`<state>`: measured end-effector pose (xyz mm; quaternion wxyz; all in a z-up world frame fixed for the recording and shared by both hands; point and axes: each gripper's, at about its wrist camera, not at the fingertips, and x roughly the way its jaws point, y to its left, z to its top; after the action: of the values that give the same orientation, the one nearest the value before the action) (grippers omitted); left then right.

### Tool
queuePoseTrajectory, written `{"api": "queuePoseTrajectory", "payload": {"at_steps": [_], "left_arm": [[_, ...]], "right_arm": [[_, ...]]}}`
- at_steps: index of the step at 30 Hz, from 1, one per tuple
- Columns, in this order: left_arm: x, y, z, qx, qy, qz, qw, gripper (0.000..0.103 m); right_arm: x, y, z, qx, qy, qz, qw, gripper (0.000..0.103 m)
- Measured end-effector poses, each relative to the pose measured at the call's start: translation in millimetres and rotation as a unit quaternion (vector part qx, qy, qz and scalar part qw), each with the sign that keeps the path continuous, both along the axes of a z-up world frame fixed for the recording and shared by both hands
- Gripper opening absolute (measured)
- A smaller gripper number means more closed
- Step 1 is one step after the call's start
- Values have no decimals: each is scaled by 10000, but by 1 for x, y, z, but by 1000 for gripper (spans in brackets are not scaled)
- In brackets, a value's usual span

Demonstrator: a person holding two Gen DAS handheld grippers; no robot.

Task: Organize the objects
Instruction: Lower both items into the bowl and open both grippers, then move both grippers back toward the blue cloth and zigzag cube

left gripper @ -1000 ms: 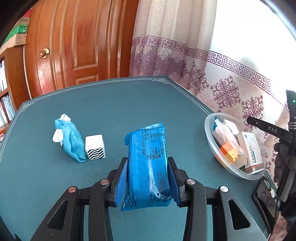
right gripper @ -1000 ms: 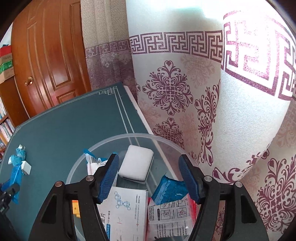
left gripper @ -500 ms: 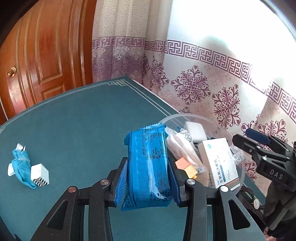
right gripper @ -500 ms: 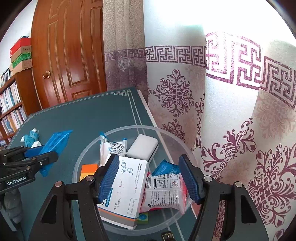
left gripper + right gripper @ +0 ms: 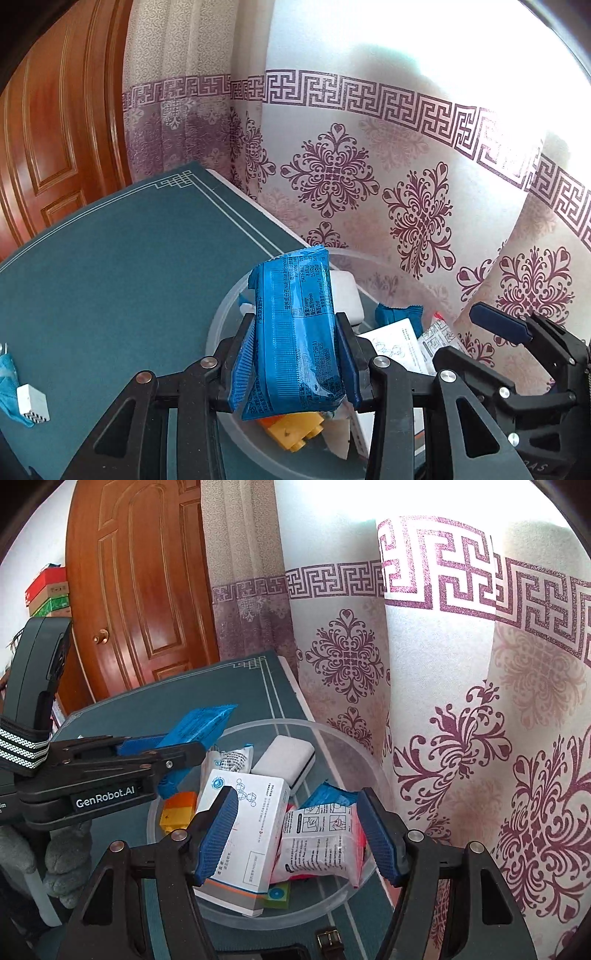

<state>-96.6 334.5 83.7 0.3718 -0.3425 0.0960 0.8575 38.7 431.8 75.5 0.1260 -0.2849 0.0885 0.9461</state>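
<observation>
Left gripper (image 5: 295, 363) clamped on blue snack packet (image 5: 295, 332), clear bowl (image 5: 221, 321) directly below the jaws. Right gripper (image 5: 299, 834) jaws apart, gripping nothing, white box (image 5: 247, 830) beneath them.

I'm seeing a blue packet (image 5: 295, 332), a teal tabletop (image 5: 122, 266) with white border lines, and white curtains (image 5: 443, 664) showing purple floral medallions.

a clear plastic bowl (image 5: 373, 771) is set near the edge of the teal table (image 5: 122, 273); a white cube (image 5: 32, 403) and blue cloth (image 5: 7, 384) are laid well apart from it.
</observation>
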Motion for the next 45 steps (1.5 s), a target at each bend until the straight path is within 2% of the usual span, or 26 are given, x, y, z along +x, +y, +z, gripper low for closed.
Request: {"api": "queuePoseTrajectory", "payload": {"at_steps": [3,7,12,22,30,36,40,45], "left_arm": [[-1,11,-2,-15,2,-95,10000,45],[-4,14,-3,73,-48,-44,10000,67],[-6,5,-1,171,-89,133,9997,78],[-2,-13,6,62,288,563,9980,100],[1,-27,7,-226,588,870,9942,102],[0,-41,5,-247,572,1029,9927,102],[-1,-54,4,-244,561,1170,9912,102],[-3,-69,2,-287,585,1408,9879,102]], "right_arm": [[2,1,-1,-39,36,-5,10000,68],[4,2,-3,-34,55,2,10000,68],[5,2,-3,-86,87,10,9999,68],[6,-4,-3,-129,71,29,9999,69],[7,-10,-4,-174,12,41,9998,71],[5,-17,-3,-171,3,63,9998,73],[4,-22,-3,-247,16,67,9997,80],[0,-31,-3,-260,4,120,9996,81]]}}
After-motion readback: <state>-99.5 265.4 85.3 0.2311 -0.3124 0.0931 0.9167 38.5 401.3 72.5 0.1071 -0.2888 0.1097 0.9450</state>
